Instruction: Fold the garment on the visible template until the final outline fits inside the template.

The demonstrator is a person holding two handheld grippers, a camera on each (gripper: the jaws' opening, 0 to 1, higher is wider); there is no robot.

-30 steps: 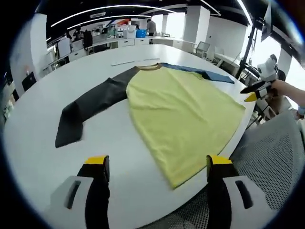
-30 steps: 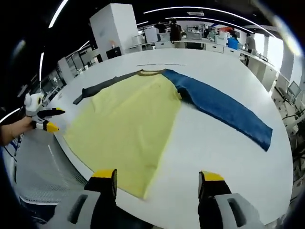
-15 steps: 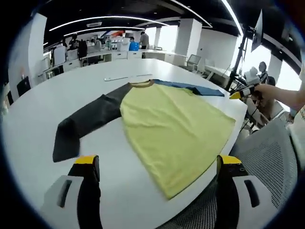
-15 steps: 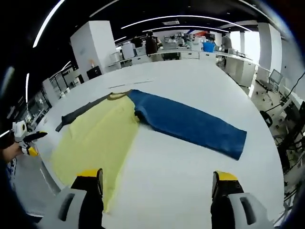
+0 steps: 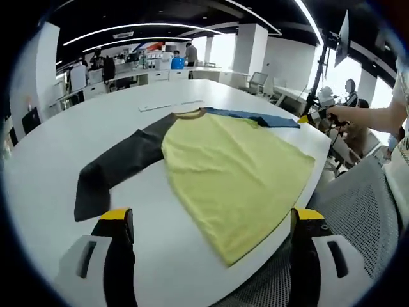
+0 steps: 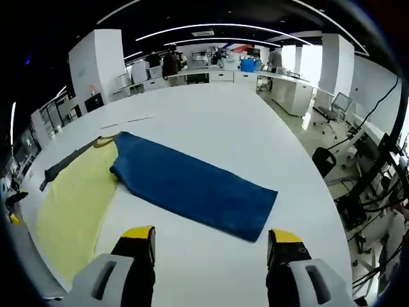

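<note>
Swinging toward the blue sleeve (image 6: 195, 188) since a moment ago, the right gripper (image 6: 209, 246) (jaws wide, empty) readies the first fold; the garment (image 5: 236, 173) lies flat on the table (image 5: 51, 166), left gripper (image 5: 211, 224) open, idle.

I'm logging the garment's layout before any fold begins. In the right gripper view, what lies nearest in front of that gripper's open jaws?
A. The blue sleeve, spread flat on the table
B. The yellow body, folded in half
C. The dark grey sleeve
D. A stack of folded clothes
A: the blue sleeve lies flat on the white table, its cuff end just ahead of the right gripper, whose jaws stand apart and empty.
</note>
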